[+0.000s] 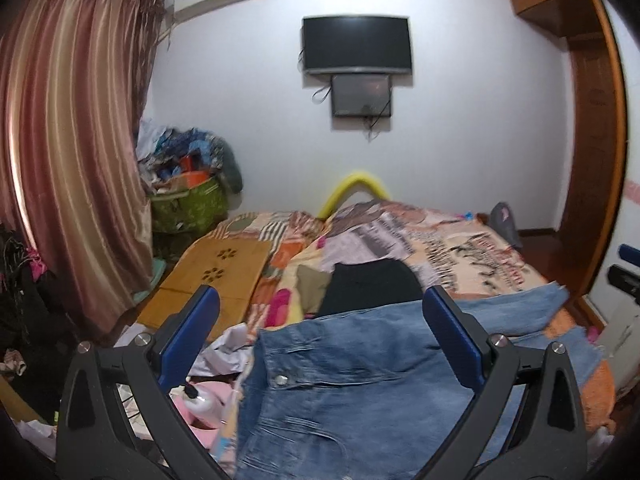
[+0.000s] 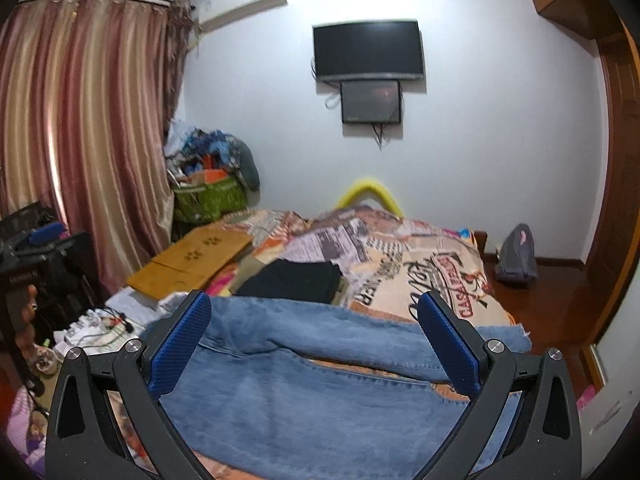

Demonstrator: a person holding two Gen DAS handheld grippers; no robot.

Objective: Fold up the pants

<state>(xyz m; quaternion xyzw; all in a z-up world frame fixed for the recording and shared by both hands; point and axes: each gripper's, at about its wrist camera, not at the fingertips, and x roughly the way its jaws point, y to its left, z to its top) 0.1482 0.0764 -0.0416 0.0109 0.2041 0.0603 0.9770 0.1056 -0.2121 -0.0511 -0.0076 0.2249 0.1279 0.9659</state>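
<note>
Blue jeans [image 1: 352, 380] lie spread on the bed near its front edge, waist and button at the left, legs running to the right [image 2: 320, 384]. My left gripper [image 1: 320, 344] is open and hovers over the waist end, holding nothing. My right gripper [image 2: 316, 344] is open and hovers over the legs, holding nothing. A folded black garment [image 1: 372, 288] lies on the bed just behind the jeans, also in the right wrist view [image 2: 292, 280].
The bed carries a patterned blanket [image 2: 420, 272] and a bamboo lap tray [image 1: 216, 276] at its left. A green basket of clutter [image 1: 188, 204] and curtains [image 1: 72, 152] stand at the left. A wardrobe [image 1: 592, 160] stands at the right. A grey bag [image 2: 518, 256] sits on the floor.
</note>
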